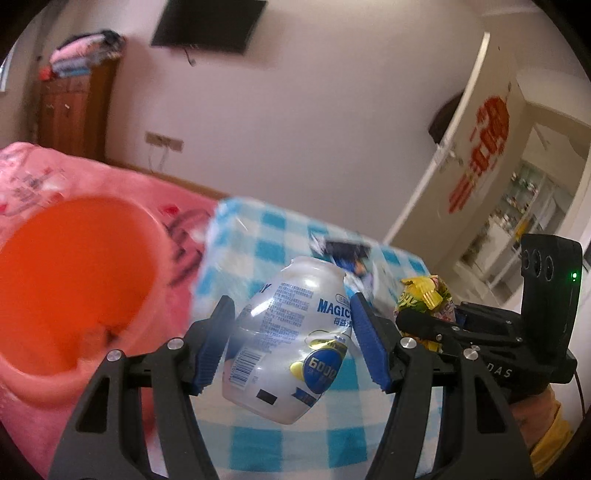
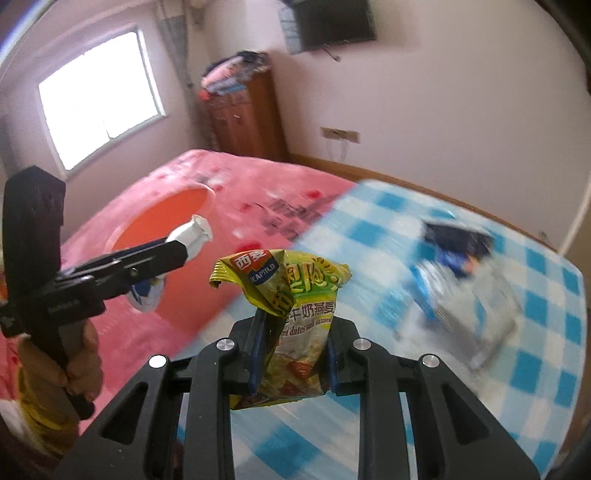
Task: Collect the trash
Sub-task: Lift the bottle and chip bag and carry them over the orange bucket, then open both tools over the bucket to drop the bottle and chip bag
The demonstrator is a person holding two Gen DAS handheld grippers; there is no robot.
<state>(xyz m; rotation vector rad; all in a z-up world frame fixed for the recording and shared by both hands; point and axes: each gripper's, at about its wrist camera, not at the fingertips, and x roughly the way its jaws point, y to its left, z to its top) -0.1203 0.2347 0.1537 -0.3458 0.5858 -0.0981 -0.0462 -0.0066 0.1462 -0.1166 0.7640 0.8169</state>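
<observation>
My left gripper (image 1: 291,332) is shut on a white plastic drink bottle (image 1: 288,332) with a blue label, held above the bed. It also shows in the right wrist view (image 2: 188,236), over the orange bucket (image 2: 162,218). The orange bucket (image 1: 70,280) sits on the pink bedspread, left of the bottle. My right gripper (image 2: 293,350) is shut on a yellow-green oatmeal snack wrapper (image 2: 291,317), which also shows in the left wrist view (image 1: 424,299). A blue and silver wrapper (image 2: 461,273) lies on the checked blanket to the right; in the left wrist view (image 1: 347,258) it lies behind the bottle.
A blue-and-white checked blanket (image 2: 535,369) covers the near bed part, a pink bedspread (image 2: 258,184) the far part. A wooden cabinet (image 2: 247,118) with folded clothes stands by the wall. A TV (image 1: 210,22) hangs on the wall. An open door (image 1: 461,147) is at right.
</observation>
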